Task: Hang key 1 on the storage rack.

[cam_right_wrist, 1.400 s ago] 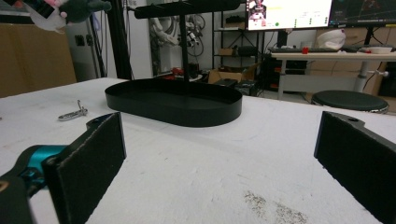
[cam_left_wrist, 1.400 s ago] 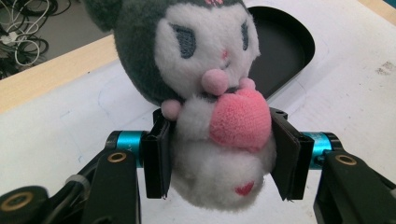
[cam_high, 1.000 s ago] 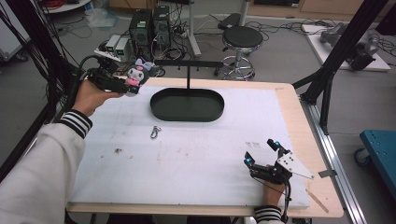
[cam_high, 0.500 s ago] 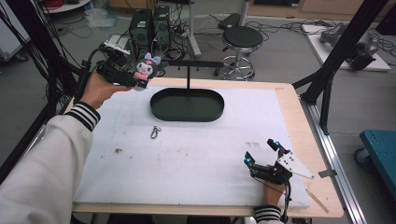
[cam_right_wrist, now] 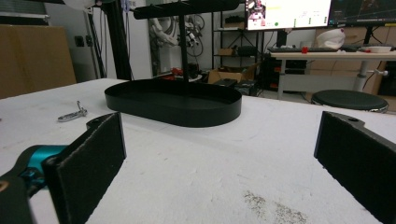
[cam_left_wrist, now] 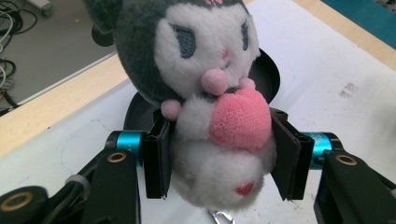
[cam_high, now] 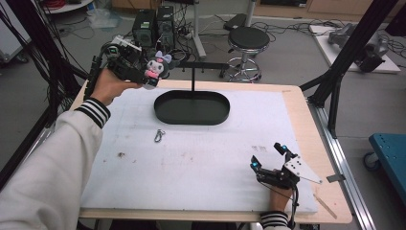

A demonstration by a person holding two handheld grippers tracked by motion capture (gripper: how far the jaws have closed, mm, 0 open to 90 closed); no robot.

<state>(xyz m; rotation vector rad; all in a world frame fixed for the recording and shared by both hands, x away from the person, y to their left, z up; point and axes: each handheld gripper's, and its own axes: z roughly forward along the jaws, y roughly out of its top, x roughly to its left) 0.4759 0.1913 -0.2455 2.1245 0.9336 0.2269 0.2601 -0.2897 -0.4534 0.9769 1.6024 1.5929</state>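
Desk point(cam_high: 306, 103): wood rim, white mat point(cam_high: 201, 158), black oval tray point(cam_high: 191, 106), metal clip point(cam_high: 159, 136). Stool point(cam_high: 245, 39) and cables on the floor behind. Left tongs point(cam_high: 143, 74) clamp plush toy point(cam_high: 157, 67) above the far-left corner. Right tongs point(cam_high: 269, 160) gape wide, near-right.

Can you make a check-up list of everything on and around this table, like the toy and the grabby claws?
Surface: white mat on a wooden table, with some dark specks.
Job's things: plush toy held up over the table's far left corner; black oval tray with a T-shaped stand rising from it.
Clutter: small metal clip lying on the mat.
Grippers: left gripper shut on the plush toy's body; right gripper open, low over the mat's near right.
Cables: a tangle on the floor beyond the table.
Surroundings: round stool, black frame posts, blue cart at right.
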